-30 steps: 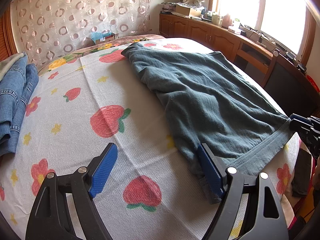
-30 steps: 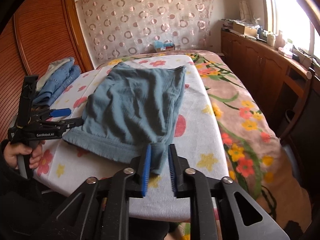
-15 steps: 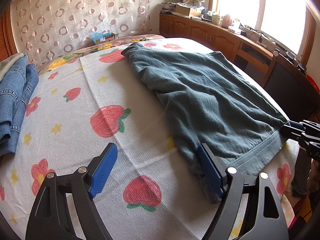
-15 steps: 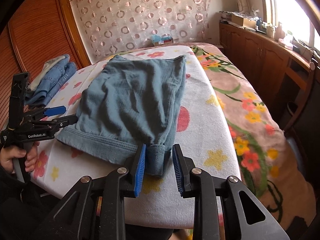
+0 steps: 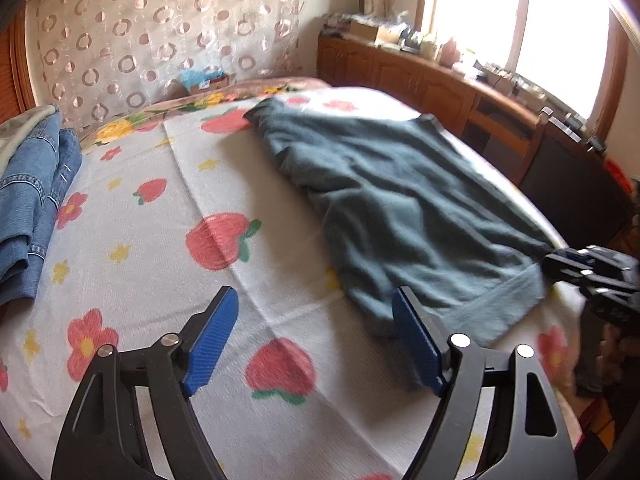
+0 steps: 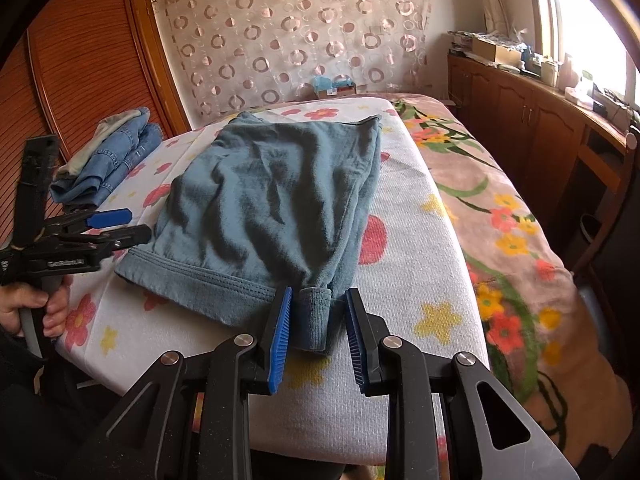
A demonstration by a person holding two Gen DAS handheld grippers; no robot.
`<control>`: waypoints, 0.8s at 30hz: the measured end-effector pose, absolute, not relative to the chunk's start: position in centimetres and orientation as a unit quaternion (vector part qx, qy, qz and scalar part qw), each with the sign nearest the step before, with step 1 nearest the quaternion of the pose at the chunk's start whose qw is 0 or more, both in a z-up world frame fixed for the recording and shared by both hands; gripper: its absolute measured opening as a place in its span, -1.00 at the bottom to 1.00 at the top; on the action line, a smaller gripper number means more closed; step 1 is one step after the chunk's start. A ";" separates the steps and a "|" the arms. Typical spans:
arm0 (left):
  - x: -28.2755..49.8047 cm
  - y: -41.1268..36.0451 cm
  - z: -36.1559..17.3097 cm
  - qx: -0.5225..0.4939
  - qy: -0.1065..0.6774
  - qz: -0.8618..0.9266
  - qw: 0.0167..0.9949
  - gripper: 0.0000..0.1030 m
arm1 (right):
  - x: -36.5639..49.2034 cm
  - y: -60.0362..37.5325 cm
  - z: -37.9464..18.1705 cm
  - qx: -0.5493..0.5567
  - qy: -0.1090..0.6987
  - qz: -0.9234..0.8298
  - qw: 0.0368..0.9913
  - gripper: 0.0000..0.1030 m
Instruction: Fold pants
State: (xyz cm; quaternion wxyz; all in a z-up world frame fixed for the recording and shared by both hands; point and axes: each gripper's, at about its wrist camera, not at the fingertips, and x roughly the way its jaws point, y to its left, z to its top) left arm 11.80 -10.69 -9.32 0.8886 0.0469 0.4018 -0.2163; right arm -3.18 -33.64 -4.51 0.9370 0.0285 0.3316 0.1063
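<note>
the teal pants [image 6: 276,208] lie flat on the strawberry-print towel [image 5: 224,240] that covers the bed, waistband end toward the patterned curtain [image 6: 296,36], hem end at the near edge, and a stack of folded jeans [image 6: 116,156] sits well apart on the towel's far left side. since half a second ago the right gripper [image 6: 316,334] has slid in along the near hem, and the rolled corner of the pants now sits deeper between its blue pads [image 6: 280,336]; its jaws stand narrowly apart with a sliver of gap on each side of the cloth, so this reads as straddling, not pinching yet. the left gripper [image 5: 314,334] has just been closing a little but is wide apart, with only its right pad touching the pants' other near corner and towel showing between the jaws. judged from this, both hem corners are being lined up for a lift toward the waistband; neither is secured, so the fold itself has not begun.
</note>
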 end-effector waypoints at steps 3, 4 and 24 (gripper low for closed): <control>11.1 -10.9 -8.6 0.045 0.395 -0.231 0.888 0.39 | -3.3 -33.6 -4.5 0.029 0.330 0.105 0.937 -0.48; 10.9 -11.1 -8.4 0.045 0.394 -0.235 0.887 0.39 | -3.3 -33.6 -4.5 0.029 0.330 0.105 0.938 -0.48; 10.8 -12.2 -9.8 0.051 0.413 -0.246 0.875 0.20 | -3.2 -34.0 -4.4 0.055 0.333 0.104 0.936 -0.47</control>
